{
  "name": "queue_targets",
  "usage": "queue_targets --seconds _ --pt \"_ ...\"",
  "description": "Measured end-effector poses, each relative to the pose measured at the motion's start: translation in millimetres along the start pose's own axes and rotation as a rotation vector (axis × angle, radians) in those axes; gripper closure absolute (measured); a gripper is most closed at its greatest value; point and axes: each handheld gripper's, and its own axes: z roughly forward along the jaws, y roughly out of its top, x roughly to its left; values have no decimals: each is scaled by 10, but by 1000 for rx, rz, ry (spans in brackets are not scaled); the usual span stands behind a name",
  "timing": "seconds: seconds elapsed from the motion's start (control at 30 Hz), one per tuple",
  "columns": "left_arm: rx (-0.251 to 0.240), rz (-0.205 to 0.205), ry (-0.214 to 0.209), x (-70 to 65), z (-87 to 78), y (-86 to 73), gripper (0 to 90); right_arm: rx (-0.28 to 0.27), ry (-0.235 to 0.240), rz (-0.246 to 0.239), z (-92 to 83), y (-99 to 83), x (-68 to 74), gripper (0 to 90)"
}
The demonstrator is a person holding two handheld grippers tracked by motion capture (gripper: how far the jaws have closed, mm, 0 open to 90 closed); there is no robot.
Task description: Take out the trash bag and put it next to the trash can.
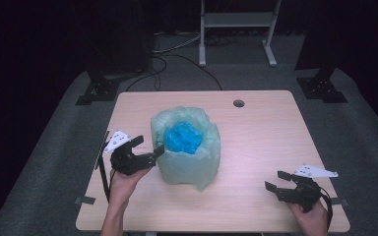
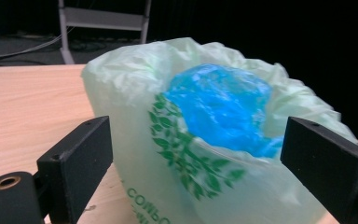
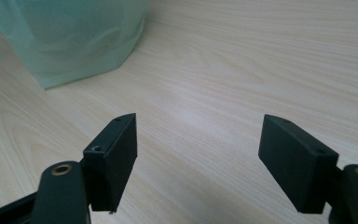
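Observation:
A pale green plastic bag point(image 1: 189, 160) stands upright in the middle of the wooden table point(image 1: 270, 128), its mouth rolled open around a crumpled blue bag point(image 1: 183, 137). In the left gripper view the green bag point(image 2: 135, 88) shows a printed leaf design, and the blue bag point(image 2: 219, 105) fills its mouth. My left gripper point(image 1: 148, 145) is open just left of the bag, its jaws wide beside the bag's wall and rim. My right gripper point(image 1: 276, 180) is open near the table's front right, apart from the bag, over bare wood. Its own view shows the bag's lower corner point(image 3: 74, 37) at top left.
A round cable hole point(image 1: 238, 103) sits near the table's far edge. Beyond the table stand a white metal frame point(image 1: 236, 22) and black stand bases point(image 1: 98, 88) on grey carpet, with cables on the floor. Bare tabletop lies to the right of the bag.

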Motion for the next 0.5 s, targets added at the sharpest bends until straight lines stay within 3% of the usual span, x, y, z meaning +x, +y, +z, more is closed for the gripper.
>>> queue_targets --seconds 0.23,0.3,0.5 --pt "30 -48 15 57 197 71 137 -2 3 -4 -4 11 15 272" --pt "57 -60 45 57 265 83 165 -4 2 -9 -7 15 17 272" --pt "85 -63 92 36 387 99 342 -10 5 -13 -18 28 29 272"
